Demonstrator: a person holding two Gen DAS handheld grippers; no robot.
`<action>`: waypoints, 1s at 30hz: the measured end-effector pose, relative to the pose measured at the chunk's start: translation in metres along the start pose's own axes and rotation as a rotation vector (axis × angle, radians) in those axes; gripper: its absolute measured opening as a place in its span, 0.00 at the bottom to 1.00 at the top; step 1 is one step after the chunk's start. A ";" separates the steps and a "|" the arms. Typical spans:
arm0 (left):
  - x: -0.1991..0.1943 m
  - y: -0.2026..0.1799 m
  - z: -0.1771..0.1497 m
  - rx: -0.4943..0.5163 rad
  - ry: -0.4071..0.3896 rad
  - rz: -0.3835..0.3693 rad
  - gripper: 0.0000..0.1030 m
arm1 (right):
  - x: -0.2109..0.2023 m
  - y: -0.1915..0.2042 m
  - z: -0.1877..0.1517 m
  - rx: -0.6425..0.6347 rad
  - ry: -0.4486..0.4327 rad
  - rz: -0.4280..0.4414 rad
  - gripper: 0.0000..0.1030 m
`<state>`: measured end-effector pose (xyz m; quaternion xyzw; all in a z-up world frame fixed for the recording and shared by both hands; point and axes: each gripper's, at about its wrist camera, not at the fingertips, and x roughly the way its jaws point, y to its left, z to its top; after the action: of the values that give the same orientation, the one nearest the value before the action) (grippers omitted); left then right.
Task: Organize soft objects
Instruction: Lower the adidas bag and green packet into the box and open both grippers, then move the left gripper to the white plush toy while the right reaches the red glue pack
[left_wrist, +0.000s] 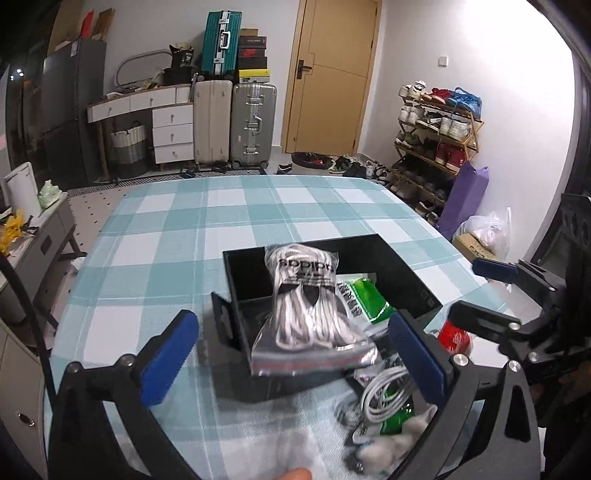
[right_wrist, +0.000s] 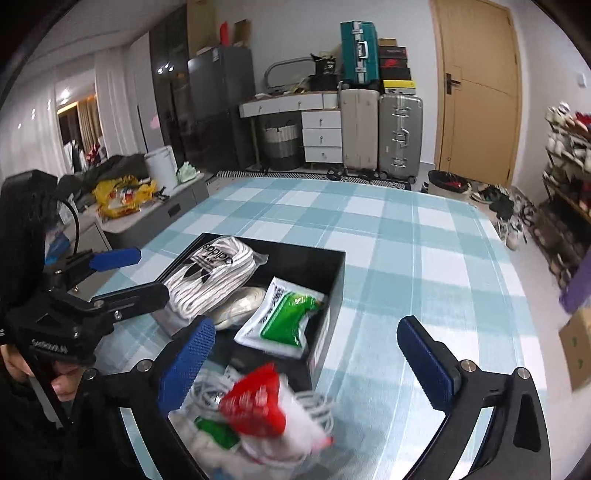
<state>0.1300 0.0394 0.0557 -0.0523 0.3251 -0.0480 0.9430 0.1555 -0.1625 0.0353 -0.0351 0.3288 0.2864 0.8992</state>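
Note:
A black open box (left_wrist: 406, 266) stands on the checked tablecloth. A clear bag of white laces (left_wrist: 306, 306) leans over its near wall, and a green-and-white packet (left_wrist: 365, 299) lies inside. My left gripper (left_wrist: 295, 354) is open; the lace bag shows between its blue pads (left_wrist: 170, 354), untouched. In the right wrist view the lace bag (right_wrist: 210, 273) and the green packet (right_wrist: 280, 317) rest in the box (right_wrist: 295, 245). My right gripper (right_wrist: 308, 363) is open, with a blurred red-and-white packet (right_wrist: 258, 402) loose below its jaws. Each gripper also shows in the other's view, left gripper (right_wrist: 125, 277) and right gripper (left_wrist: 487, 291).
A heap of white cables and small packets (right_wrist: 207, 424) lies at the near edge, in front of the box. The table's teal checked cloth (right_wrist: 406, 240) stretches far and right. Suitcases (left_wrist: 236, 125), a door and a shoe rack (left_wrist: 436, 136) stand beyond. A low cabinet (left_wrist: 44, 236) sits left.

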 end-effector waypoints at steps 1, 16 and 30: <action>-0.004 -0.001 -0.003 0.002 -0.003 0.003 1.00 | -0.006 -0.001 -0.005 0.012 -0.006 -0.005 0.99; -0.024 -0.014 -0.026 0.015 0.001 0.035 1.00 | -0.019 0.003 -0.037 0.036 0.012 0.014 0.99; -0.022 -0.028 -0.054 0.014 0.037 0.020 1.00 | -0.008 0.003 -0.050 0.054 0.050 0.046 0.99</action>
<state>0.0776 0.0108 0.0309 -0.0414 0.3426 -0.0420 0.9376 0.1204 -0.1765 0.0009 -0.0103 0.3596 0.2969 0.8846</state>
